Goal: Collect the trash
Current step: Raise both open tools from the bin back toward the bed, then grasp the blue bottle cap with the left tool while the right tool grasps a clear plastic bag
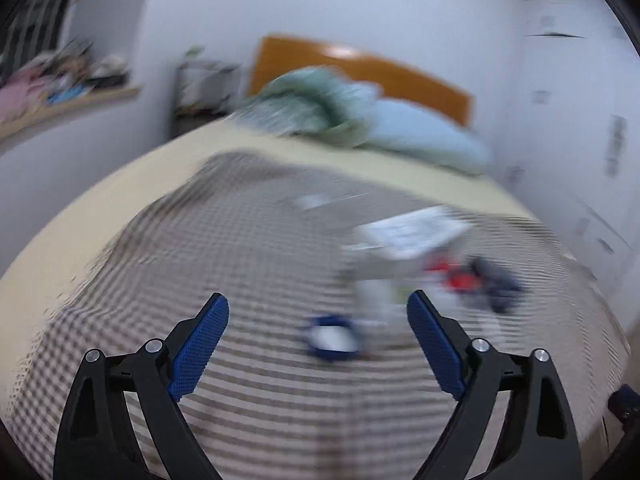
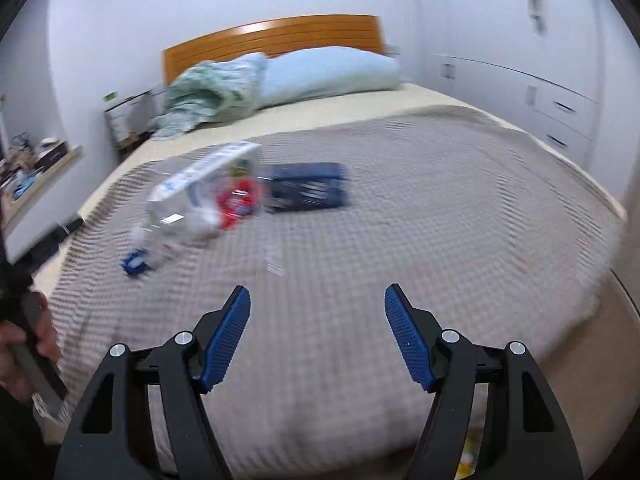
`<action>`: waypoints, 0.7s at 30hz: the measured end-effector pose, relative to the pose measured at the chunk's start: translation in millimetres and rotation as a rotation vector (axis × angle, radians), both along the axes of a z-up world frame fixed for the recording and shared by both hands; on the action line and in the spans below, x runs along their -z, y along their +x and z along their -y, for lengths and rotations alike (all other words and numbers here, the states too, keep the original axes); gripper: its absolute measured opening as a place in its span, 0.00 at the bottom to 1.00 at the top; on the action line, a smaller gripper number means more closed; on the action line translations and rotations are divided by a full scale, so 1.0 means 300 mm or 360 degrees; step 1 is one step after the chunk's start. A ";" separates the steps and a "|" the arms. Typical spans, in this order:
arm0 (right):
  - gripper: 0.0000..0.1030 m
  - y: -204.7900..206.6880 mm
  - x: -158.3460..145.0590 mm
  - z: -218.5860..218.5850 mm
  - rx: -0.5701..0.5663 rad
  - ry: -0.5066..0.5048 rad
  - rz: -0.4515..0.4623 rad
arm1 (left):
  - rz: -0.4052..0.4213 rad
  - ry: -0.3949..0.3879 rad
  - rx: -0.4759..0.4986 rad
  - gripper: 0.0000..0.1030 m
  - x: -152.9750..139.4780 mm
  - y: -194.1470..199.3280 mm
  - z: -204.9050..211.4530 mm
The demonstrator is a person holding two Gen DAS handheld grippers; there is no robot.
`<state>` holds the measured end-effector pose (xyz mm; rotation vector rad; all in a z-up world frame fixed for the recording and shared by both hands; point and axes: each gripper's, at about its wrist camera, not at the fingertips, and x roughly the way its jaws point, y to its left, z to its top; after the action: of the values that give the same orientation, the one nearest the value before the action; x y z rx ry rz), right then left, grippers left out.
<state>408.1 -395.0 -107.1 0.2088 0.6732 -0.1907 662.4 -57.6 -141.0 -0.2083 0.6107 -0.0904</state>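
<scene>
Trash lies on a bed under a grey checked blanket (image 2: pixel 400 208). There is a clear plastic bag with a white box (image 2: pixel 208 176), a red packet (image 2: pixel 236 202), a dark blue packet (image 2: pixel 308 186), a small blue-and-white wrapper (image 2: pixel 136 262) and a clear scrap (image 2: pixel 274 264). In the blurred left wrist view the wrapper (image 1: pixel 332 338) lies just beyond my left gripper (image 1: pixel 317 298). The white box (image 1: pixel 408 232), red packet (image 1: pixel 456 276) and dark blue packet (image 1: pixel 496 284) are farther right. My left gripper is open and holds nothing. My right gripper (image 2: pixel 317 290) is open and empty over bare blanket, nearer than the trash.
A light blue pillow (image 2: pixel 328 72) and a crumpled green quilt (image 2: pixel 204 96) lie against the wooden headboard (image 2: pixel 272 36). White drawers (image 2: pixel 560 112) line the right wall. A nightstand (image 2: pixel 128 120) and a cluttered shelf (image 2: pixel 36 168) are on the left. A hand (image 2: pixel 24 344) grips a grey handle.
</scene>
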 end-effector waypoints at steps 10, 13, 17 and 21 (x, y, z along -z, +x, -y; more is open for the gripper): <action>0.50 0.553 0.062 -0.197 -0.0240 0.0176 -0.0012 | -0.0445 -0.0399 0.0208 0.58 0.184 0.281 -0.096; 0.49 0.632 0.089 -0.186 -0.0257 0.0281 -0.0005 | -0.0480 -0.0339 0.0283 0.58 0.196 0.303 -0.049; 0.42 0.688 0.177 -0.159 -0.0240 0.0410 -0.0083 | -0.0577 -0.0280 0.0334 0.36 0.242 0.337 -0.002; 0.41 0.715 0.220 -0.141 -0.0251 0.0570 -0.0103 | -0.0630 -0.0262 0.0367 0.16 0.274 0.349 0.019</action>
<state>622.5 -352.5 -173.1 0.4928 0.7823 0.0768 767.2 -63.3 -223.4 -0.3186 1.0224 -0.3279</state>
